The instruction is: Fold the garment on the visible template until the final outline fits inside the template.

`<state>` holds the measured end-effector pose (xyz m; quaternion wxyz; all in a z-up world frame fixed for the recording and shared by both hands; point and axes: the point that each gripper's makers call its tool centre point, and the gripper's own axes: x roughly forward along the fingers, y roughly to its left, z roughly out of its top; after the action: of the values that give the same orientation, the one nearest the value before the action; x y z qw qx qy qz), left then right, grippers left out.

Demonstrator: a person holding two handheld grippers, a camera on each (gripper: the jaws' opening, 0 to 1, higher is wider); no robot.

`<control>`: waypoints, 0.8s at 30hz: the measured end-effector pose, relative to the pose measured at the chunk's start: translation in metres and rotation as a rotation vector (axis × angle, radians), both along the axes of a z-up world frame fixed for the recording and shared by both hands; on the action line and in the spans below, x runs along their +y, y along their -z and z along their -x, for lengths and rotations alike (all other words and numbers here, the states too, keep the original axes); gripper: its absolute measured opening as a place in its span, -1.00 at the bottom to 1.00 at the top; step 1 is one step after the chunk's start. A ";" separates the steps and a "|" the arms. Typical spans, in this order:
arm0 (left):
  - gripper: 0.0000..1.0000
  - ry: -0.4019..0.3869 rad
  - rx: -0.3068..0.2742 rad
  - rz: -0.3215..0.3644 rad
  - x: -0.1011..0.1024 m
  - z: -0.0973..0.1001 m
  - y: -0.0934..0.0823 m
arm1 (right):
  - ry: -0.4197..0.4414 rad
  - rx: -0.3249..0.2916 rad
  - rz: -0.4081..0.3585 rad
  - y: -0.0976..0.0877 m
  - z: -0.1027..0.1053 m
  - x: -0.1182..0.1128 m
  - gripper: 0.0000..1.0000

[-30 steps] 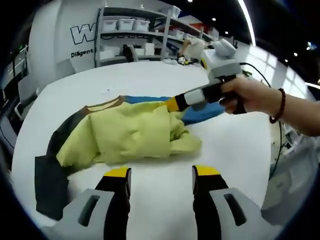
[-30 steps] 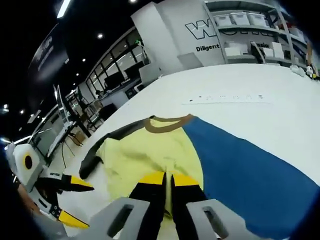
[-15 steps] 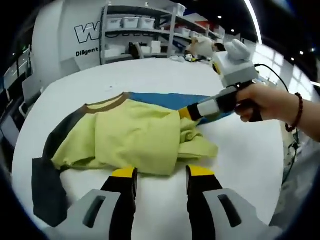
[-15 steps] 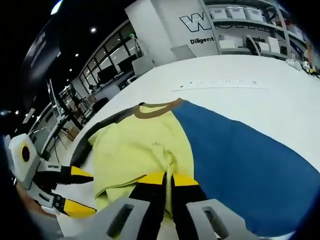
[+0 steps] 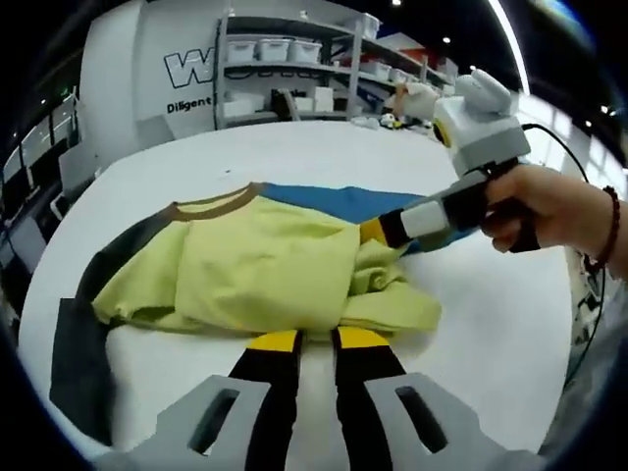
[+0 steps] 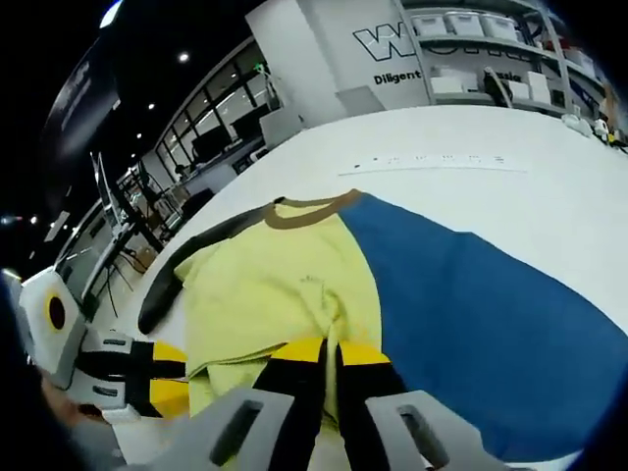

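Lying on a large white table [image 5: 294,147], a colour-block garment [image 5: 255,265] is partly folded: its pale yellow panel is doubled over and rumpled, a blue panel shows past it on the far side, a brown collar sits at the neck, and a dark grey sleeve trails off toward the left of the left gripper view.

From the left gripper view, the left gripper [image 5: 312,341] rises from the bottom edge with its yellow-tipped jaws drawn close together at the near hem of the yellow fabric. The tips touch the hem, but whether cloth is pinched between them is hard to make out. Coming in from the right, a person's hand [image 5: 545,201] wearing a bead bracelet holds the right gripper [image 5: 378,231], whose tip meets the bunched yellow fabric where it borders the blue panel.

From the right gripper view, the right gripper [image 6: 331,350] has its jaws clamped together on a ridge of the yellow fabric, with the blue panel [image 6: 471,314] spread out to the right. The left gripper [image 6: 162,378] appears at the lower left, beside the garment's edge.

Shelving with white bins [image 5: 285,49] and a wall bearing large lettering stand behind the table.
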<state>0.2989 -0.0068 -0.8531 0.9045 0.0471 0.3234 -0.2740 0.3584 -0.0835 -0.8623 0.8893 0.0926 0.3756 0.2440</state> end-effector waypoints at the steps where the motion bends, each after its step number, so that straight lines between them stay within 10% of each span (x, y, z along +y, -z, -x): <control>1: -0.95 0.005 0.005 0.007 -0.001 0.001 0.000 | 0.000 0.002 -0.001 0.000 0.000 0.000 -1.00; 24: -1.00 0.006 -0.080 -0.032 0.033 0.022 -0.047 | -0.034 -0.030 -0.079 -0.043 0.019 0.007 -1.00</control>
<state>0.2773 0.0265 -0.8056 0.9150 0.0738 0.2911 -0.2694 0.3398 -0.0766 -0.8191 0.8862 0.1176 0.3536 0.2752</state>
